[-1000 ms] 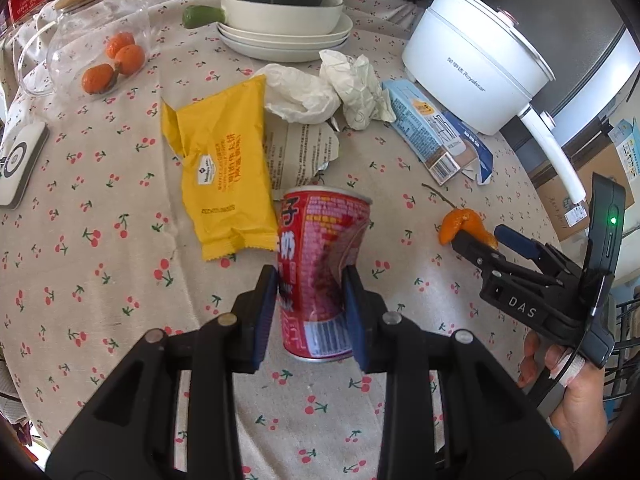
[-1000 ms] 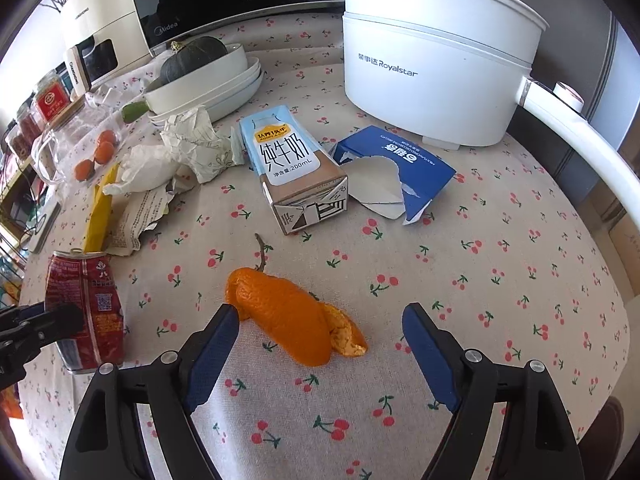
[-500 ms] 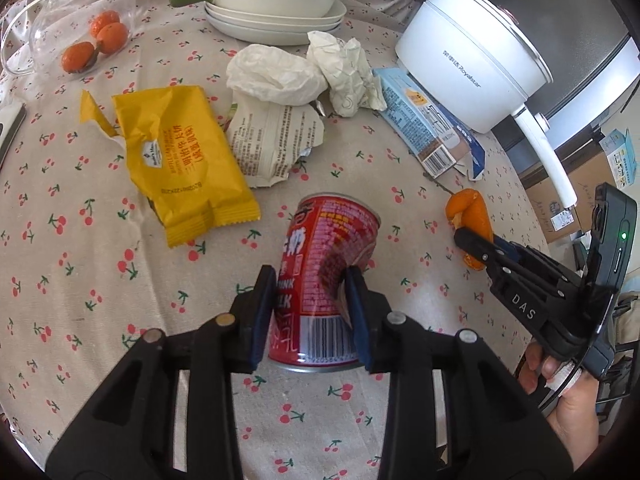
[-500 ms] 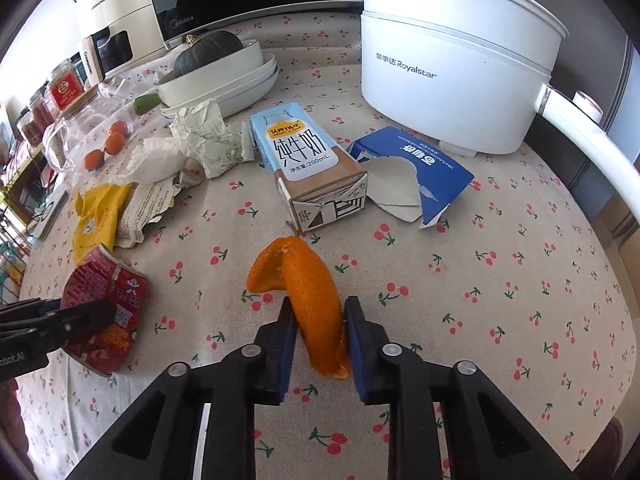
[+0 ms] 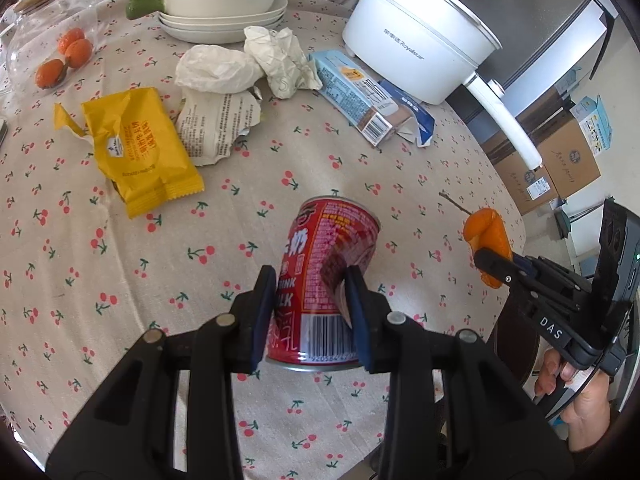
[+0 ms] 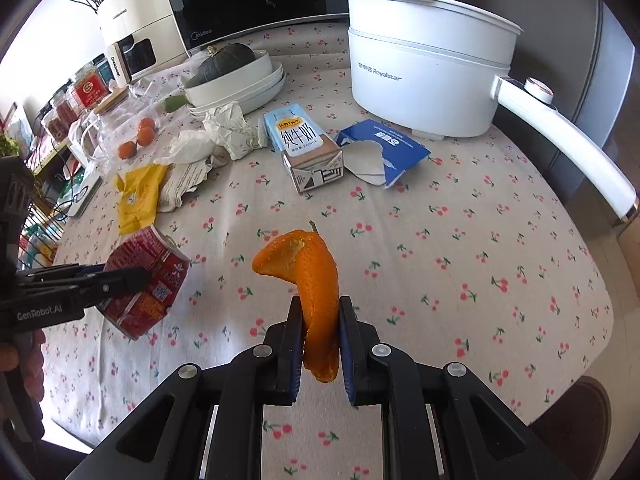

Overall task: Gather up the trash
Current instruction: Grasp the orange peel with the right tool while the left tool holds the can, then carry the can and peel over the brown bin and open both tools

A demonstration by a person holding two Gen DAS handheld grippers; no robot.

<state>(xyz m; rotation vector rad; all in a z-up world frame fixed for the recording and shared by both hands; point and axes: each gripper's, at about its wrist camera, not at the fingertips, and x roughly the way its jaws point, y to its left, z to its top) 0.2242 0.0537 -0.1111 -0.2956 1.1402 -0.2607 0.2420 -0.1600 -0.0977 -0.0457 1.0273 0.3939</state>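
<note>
My left gripper [image 5: 310, 320] is shut on a dented red drink can [image 5: 328, 276], held tilted above the cherry-print tablecloth [image 5: 120, 280]. My right gripper [image 6: 320, 340] is shut on a curled orange peel [image 6: 310, 280], lifted off the cloth. The left wrist view catches the peel [image 5: 486, 236] and the right gripper [image 5: 500, 266] at the right edge. The right wrist view shows the can [image 6: 146, 280] at the left in the left gripper [image 6: 136, 278]. On the table lie a yellow wrapper [image 5: 140, 148], a torn printed wrapper [image 5: 218, 126], crumpled white paper [image 5: 248, 62], a milk carton [image 6: 306, 148] and a torn blue box [image 6: 384, 152].
A white electric pot [image 6: 424, 76] with a long handle stands at the back right. Stacked white dishes [image 5: 220, 12] carry a dark squash. A glass jar with small oranges [image 5: 60, 56] sits at the far left. Cardboard boxes [image 5: 556, 164] stand on the floor beyond the table's right edge.
The right gripper closed on the orange peel and lifted it off the cloth. The left gripper raised the can, tilted it and carried it away from the wrappers.
</note>
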